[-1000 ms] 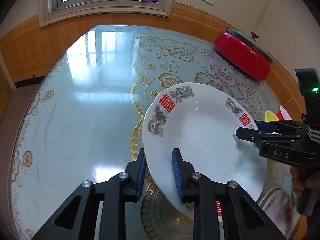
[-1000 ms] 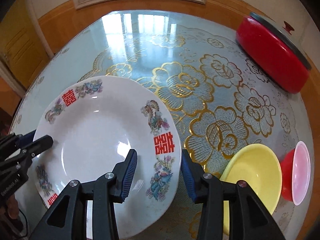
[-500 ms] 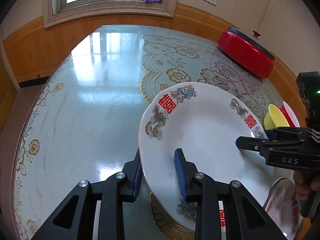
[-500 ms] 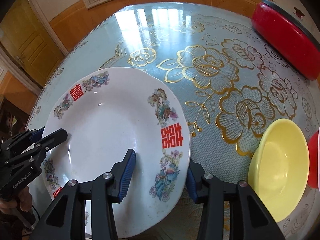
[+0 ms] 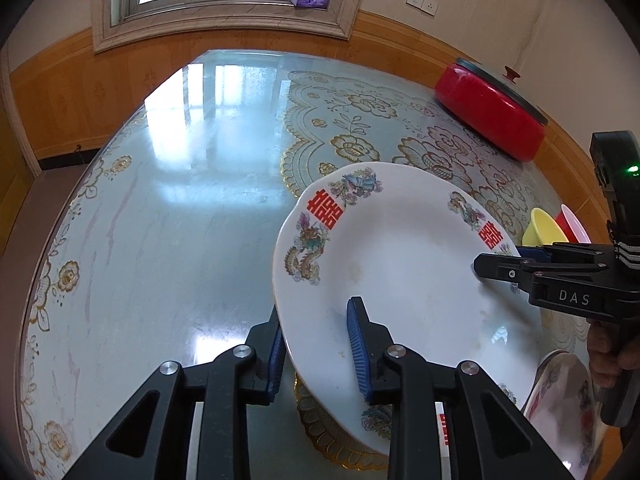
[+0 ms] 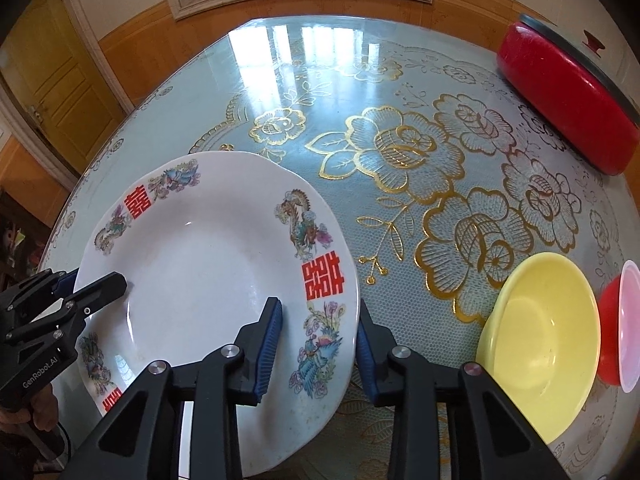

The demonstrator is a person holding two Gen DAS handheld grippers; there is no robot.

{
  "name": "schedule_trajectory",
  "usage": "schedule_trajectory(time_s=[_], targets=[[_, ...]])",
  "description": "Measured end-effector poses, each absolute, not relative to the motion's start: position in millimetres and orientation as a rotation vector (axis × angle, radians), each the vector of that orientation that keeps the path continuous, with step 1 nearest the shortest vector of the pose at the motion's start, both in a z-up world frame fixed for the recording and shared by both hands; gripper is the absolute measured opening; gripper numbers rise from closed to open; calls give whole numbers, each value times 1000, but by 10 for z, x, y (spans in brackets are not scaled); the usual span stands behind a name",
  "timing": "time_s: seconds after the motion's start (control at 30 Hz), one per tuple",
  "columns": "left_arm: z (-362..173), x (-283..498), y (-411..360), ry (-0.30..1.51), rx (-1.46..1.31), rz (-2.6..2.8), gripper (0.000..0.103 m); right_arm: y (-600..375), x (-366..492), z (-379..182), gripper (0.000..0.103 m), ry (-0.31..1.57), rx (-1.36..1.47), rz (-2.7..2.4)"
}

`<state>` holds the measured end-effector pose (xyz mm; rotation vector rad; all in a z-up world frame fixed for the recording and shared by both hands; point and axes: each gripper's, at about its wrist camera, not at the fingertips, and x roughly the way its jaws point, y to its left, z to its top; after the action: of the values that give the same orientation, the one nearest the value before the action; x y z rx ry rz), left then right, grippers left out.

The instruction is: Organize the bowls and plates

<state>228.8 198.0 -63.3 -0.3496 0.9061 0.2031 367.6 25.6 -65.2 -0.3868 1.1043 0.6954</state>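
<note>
White plate (image 5: 400,280) – L tool (image 5: 316,350) + R tool (image 6: 318,350) straddle rim.

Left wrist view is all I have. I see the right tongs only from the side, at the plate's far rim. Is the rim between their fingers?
Observer: Yes. The right tongs straddle the rim of the decorated plate, one finger over its face, one outside its edge. They have just been closing; whether the pads press, I cannot tell.
Operator: The yellow bowl is half hidden for me. Is anything in it?
Observer: No, the yellow bowl is empty.
Operator: And the red one beside it?
Observer: The red bowl has a pink bowl nested in it.
</note>
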Motion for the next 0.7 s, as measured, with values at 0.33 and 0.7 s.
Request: schedule_trajectory(time_s=[0.33, 0.7], targets=[[-579, 2198, 2018, 885, -333, 279, 29, 357, 3669, -657, 33, 1115, -368, 744], [-482, 2028, 2141, 850, -356, 331, 28, 572, 3566, -692, 31, 1108, -370, 814]])
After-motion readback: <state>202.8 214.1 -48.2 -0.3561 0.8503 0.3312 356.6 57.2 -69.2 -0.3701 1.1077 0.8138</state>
